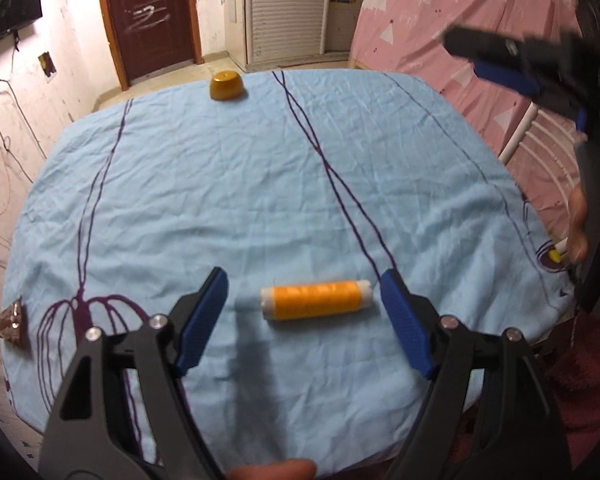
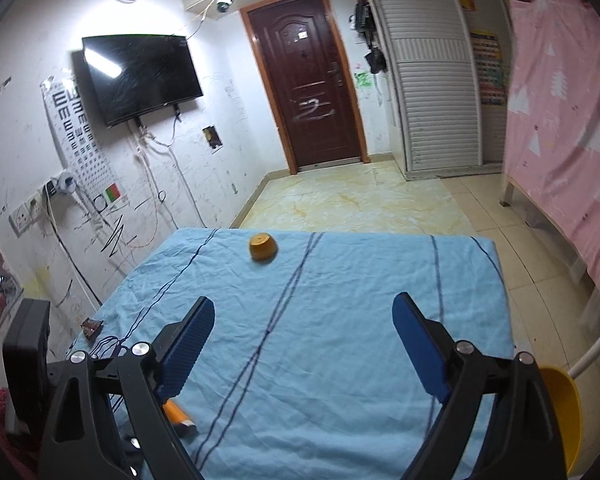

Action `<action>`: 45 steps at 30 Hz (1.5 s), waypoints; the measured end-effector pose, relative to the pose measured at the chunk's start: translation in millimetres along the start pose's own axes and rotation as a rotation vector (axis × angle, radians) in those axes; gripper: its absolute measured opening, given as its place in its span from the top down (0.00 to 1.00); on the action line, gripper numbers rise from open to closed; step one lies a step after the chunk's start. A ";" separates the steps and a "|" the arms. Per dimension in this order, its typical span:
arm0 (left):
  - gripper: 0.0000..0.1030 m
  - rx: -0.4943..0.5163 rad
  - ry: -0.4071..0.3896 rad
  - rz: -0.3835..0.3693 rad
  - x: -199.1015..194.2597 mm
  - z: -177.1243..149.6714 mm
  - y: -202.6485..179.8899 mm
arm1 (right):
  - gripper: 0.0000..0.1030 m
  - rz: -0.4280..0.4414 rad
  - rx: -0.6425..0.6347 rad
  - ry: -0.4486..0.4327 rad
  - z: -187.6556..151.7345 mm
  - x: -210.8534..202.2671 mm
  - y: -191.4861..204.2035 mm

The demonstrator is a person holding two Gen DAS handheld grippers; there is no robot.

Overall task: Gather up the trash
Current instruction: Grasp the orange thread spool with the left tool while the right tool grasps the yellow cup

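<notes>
A wrinkled light-blue cloth with dark purple line drawings covers the tabletop [image 1: 220,184], which stands in a scuffed white room with a dark brown door [image 2: 308,80], a wall-mounted black television [image 2: 140,76] and a pink patterned curtain [image 2: 568,128] off to the right-hand tool's side. Ahead of both tools, near the far edge, a small amber-brown bowl sits upside down [image 1: 227,86]. A yellow plastic bin [image 2: 564,416] shows just right of the right tool, its inside hidden. The left tool [image 1: 304,292] hangs low with its blue pads spread wide; an orange thread spool with white ends [image 1: 315,299] lies crosswise between them, nearer the right pad, touching neither. The right tool [image 2: 304,340] is also spread wide, holding nothing. A small brown wrapper [image 1: 11,322] lies far left of the left tool.
</notes>
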State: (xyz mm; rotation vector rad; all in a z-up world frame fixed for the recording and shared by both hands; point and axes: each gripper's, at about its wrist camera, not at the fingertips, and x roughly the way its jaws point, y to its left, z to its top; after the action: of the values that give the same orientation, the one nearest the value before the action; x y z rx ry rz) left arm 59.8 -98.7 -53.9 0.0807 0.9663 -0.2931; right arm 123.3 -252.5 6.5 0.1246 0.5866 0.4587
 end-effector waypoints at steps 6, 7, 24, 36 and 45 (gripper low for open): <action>0.41 0.029 0.016 0.012 6.8 -4.4 -4.6 | 0.17 0.019 -0.029 0.021 5.3 15.2 11.2; 0.43 0.033 0.021 0.010 8.6 -5.4 -5.0 | 0.16 0.020 -0.029 0.027 5.9 18.6 11.6; 0.46 -0.021 -0.099 0.028 -14.3 15.1 39.3 | 0.15 0.050 -0.099 0.147 41.5 116.9 51.0; 0.46 -0.152 -0.164 0.065 -24.9 41.7 112.3 | 0.15 0.029 -0.172 0.229 57.4 202.7 75.0; 0.46 -0.221 -0.154 0.071 -13.7 50.5 142.5 | 0.30 0.007 -0.180 0.287 60.1 247.6 77.5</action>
State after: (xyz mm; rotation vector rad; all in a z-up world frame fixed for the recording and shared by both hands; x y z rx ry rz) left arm 132.9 30.6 -22.8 -0.1085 0.8353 -0.1240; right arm 309.5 -70.7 -50.0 -0.1130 0.8228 0.5380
